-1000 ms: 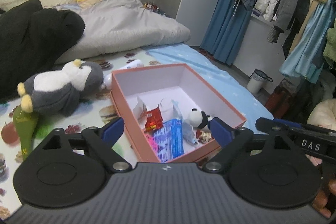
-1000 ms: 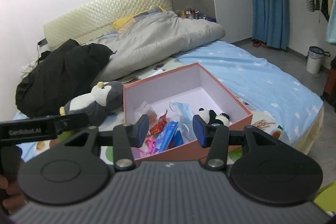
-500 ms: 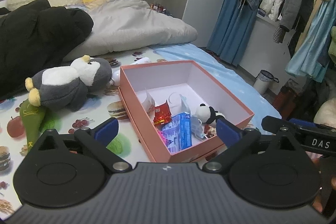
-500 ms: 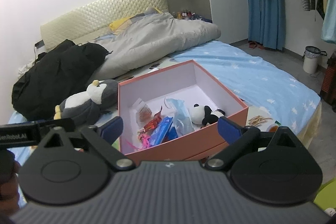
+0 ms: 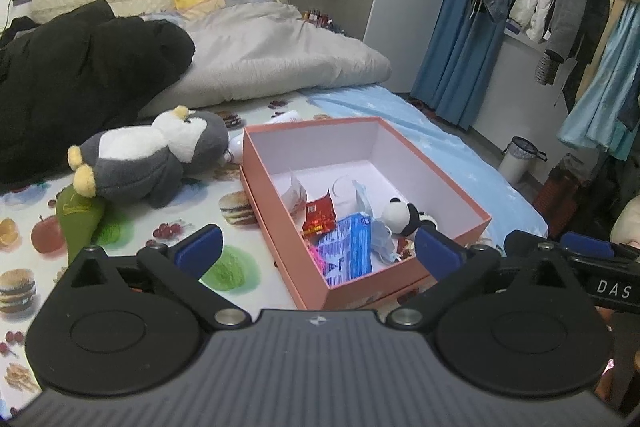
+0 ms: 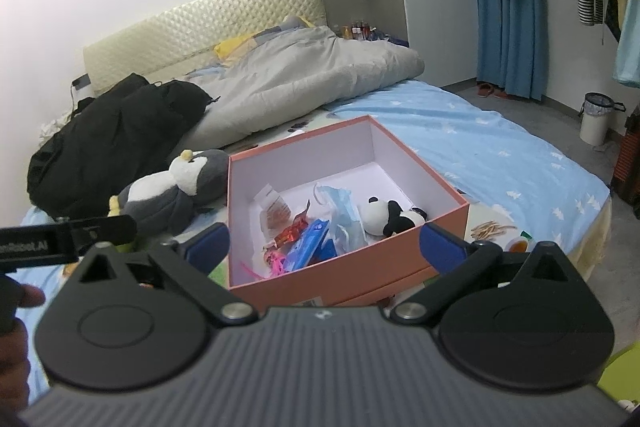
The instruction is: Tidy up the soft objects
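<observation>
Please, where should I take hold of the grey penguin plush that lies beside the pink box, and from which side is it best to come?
Probably grip the grey penguin plush across its round belly, coming from above. It lies on its side on the bed, feet toward the camera and head by the pink box, so the soft middle is its widest free part. The left tool is nearer, with its jaws wide apart.

A pink box [image 5: 280, 211] is carried by the bed [image 6: 500, 147]. Just left of the box a plush penguin [image 5: 156, 155] is laid, a black coat [image 5: 80, 83] and grey duvet [image 5: 280, 59] behind; possibly a green toy [image 5: 78, 219] below the penguin.
</observation>
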